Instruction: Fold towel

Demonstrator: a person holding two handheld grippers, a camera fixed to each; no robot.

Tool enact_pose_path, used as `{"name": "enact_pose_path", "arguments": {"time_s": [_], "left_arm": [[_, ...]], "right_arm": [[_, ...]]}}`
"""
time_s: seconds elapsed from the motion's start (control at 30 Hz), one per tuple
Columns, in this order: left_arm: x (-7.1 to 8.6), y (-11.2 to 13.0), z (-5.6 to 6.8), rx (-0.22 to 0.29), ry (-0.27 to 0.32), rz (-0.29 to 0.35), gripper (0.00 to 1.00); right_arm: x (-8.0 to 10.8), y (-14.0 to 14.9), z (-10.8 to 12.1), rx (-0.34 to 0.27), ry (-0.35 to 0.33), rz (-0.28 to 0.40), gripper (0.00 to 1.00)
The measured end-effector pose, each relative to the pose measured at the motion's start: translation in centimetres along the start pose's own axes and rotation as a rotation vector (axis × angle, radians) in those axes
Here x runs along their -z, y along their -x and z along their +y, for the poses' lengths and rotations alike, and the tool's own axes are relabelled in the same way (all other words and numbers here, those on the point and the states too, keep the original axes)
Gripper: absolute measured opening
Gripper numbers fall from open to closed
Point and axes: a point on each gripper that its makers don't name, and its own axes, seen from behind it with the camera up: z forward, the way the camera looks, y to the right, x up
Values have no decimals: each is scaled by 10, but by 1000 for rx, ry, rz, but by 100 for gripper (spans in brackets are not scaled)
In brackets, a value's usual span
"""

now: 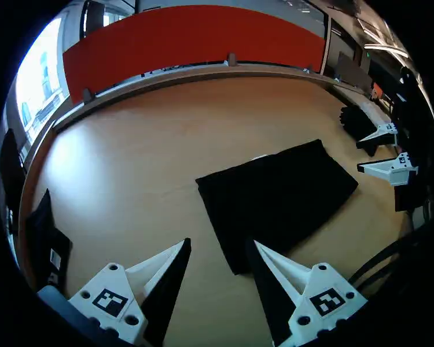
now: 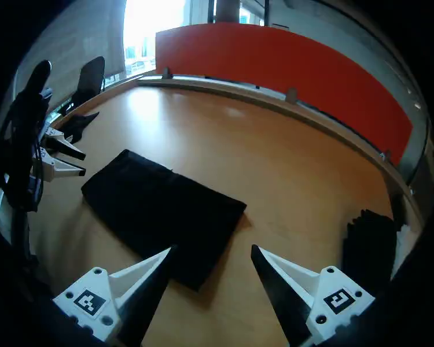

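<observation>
Towel (image 1: 275,194) sits flat mid-frame; left gripper (image 1: 220,243) and right gripper (image 2: 212,248) hang open, empty. I'd pinch matching corners evenly.

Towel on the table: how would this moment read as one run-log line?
towel: black, flat on table, looks folded | left gripper: open, empty | right gripper: open, empty

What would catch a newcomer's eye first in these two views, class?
A black towel lies flat in the middle of the pale wooden table. Behind it, a bright red partition runs along the table's far edge. The left gripper and right gripper hover open near the towel.
</observation>
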Motion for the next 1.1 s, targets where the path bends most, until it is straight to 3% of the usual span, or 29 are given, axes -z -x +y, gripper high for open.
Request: {"name": "enact_pose_path", "arguments": {"time_s": [0.63, 1.1], "left_arm": [[29, 19, -14, 97, -73, 14, 69], [49, 44, -29, 159, -137, 1, 69]], "right_arm": [[4, 3, -1, 42, -35, -1, 97], [3, 20, -1, 96, -77, -46, 97]]}}
